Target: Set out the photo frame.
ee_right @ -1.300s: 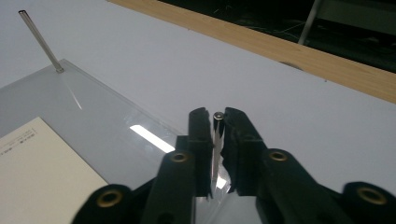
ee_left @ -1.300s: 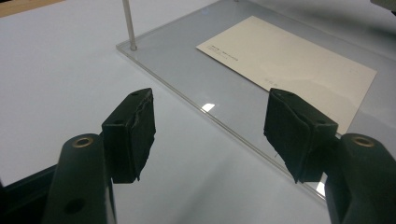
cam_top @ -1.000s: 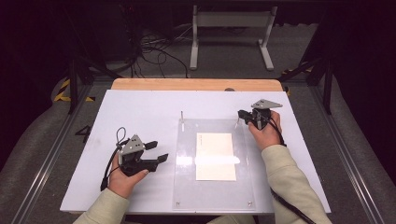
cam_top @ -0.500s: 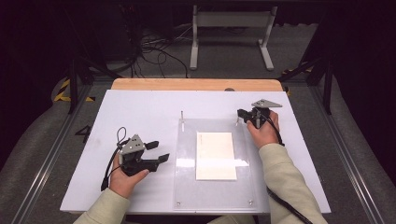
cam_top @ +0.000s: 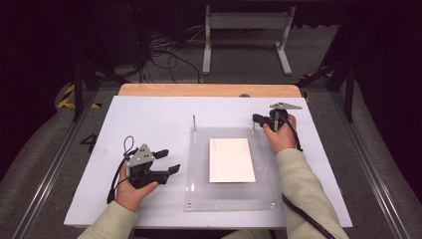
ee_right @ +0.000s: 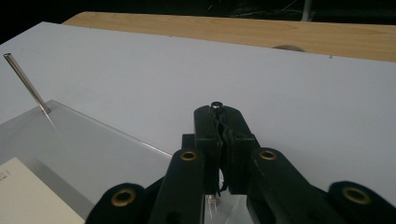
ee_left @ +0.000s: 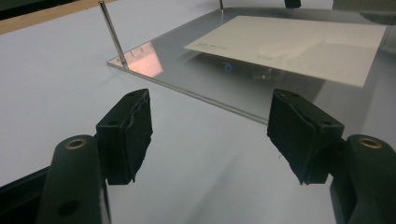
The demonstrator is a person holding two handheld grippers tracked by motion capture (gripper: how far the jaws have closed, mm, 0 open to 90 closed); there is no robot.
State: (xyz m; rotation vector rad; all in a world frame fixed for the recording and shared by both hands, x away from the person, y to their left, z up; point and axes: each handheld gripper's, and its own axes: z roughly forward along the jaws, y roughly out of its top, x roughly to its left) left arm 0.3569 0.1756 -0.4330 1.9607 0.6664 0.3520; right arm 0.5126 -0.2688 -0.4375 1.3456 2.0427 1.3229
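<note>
- High view: compared with a second ago, nothing has shifted, so the job has not advanced. The right tool (cam_top: 255, 118) is clenched on the far-right pin (cam_top: 254, 129) of the plate (cam_top: 224, 194). The left tool (cam_top: 169, 162) is released on the worktop (cam_top: 149, 119). Count: two tools, one plate, one sheet (cam_top: 231, 159), two upright pins.
- Left gripper view: the left tool (ee_left: 210, 135) gapes empty, just short of the plate (ee_left: 196, 74) edge.
- Right gripper view: the right tool (ee_right: 223, 123) grips the far-right pin (ee_right: 215, 105). The far-left pin (ee_right: 25, 81) stands free.

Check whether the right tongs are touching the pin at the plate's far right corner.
Touching. In the right gripper view the right tongs are shut on the pin, whose tip pokes out between the pads; the high view shows them at that corner of the plate.
</note>
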